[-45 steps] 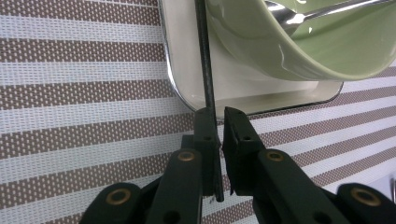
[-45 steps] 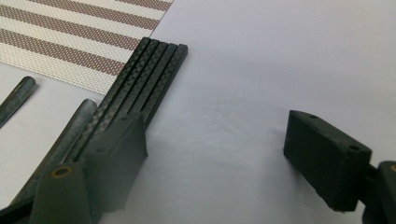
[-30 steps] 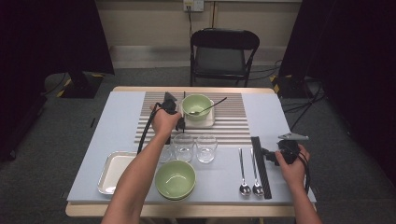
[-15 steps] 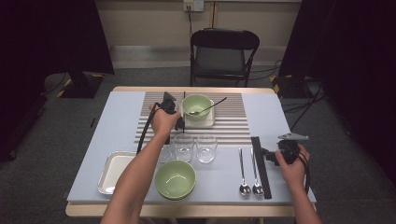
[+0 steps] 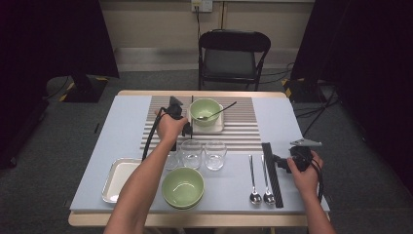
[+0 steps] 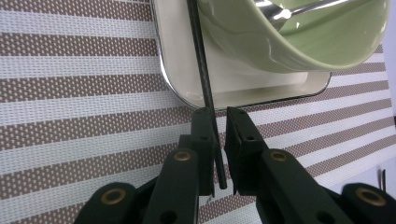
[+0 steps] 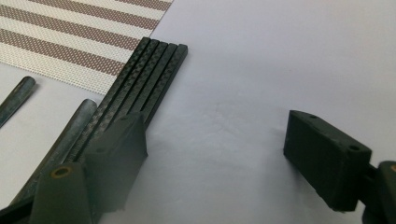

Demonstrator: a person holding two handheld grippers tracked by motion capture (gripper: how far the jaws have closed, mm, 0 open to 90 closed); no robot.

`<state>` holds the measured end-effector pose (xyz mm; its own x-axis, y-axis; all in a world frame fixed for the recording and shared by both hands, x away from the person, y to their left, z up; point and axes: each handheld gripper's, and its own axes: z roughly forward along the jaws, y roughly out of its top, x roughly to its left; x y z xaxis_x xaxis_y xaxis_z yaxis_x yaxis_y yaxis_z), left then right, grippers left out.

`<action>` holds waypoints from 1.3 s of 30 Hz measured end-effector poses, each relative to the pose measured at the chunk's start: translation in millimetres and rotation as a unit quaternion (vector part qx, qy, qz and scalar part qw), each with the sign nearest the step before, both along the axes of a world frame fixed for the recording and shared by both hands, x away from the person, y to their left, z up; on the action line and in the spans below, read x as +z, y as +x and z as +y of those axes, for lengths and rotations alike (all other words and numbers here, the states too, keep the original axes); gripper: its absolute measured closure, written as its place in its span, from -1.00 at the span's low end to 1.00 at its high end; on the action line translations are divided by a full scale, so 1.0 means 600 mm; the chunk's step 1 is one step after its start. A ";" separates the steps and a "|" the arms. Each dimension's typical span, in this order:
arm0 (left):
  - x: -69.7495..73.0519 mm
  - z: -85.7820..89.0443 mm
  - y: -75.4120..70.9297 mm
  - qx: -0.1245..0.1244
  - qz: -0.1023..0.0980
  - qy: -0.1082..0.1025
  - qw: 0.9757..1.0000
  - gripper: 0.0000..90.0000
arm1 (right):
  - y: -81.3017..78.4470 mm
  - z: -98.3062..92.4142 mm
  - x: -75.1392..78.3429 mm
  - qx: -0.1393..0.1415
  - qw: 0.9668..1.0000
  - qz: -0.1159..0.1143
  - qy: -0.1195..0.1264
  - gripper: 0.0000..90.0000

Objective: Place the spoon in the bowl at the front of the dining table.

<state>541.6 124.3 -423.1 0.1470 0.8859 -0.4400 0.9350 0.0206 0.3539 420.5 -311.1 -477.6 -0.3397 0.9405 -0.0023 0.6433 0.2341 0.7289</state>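
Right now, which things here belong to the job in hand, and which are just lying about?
In hand: single black chopstick, chopstick bundle, far tray.
Lying about: near bowl, glasses, two spoons, empty tray, chair.

The desk (image 5: pixel 122 126) carries a striped mat (image 5: pixel 243 131), 2 spoons (image 5: pixel 260 183), glasses (image 5: pixel 215 155), a green bowl (image 5: pixel 183 187) and a tray (image 5: pixel 117 178).

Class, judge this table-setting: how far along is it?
Done: the far green bowl, with spoon, sits on its tray. In hand: the left tool, jaws just opening, lays one chopstick beside that tray. Probably left: the other chopsticks by the open right tool, the glasses and near bowl.
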 end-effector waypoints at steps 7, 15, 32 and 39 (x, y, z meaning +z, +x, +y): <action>0.014 0.013 -0.006 0.000 -0.013 -0.006 1.000 0.74 | 0.000 0.000 0.000 0.000 1.000 0.000 0.000 -0.56; 0.032 0.031 -0.014 0.000 -0.030 -0.006 1.000 0.69 | 0.000 0.000 0.000 0.000 1.000 0.000 0.000 -0.56; 0.063 0.058 -0.031 0.004 -0.061 -0.005 0.998 0.49 | 0.000 0.000 0.000 0.001 1.000 -0.001 -0.002 -0.56; 0.073 0.067 -0.037 0.008 -0.071 -0.003 0.997 0.36 | 0.000 0.000 0.000 0.002 1.000 -0.002 -0.003 -0.56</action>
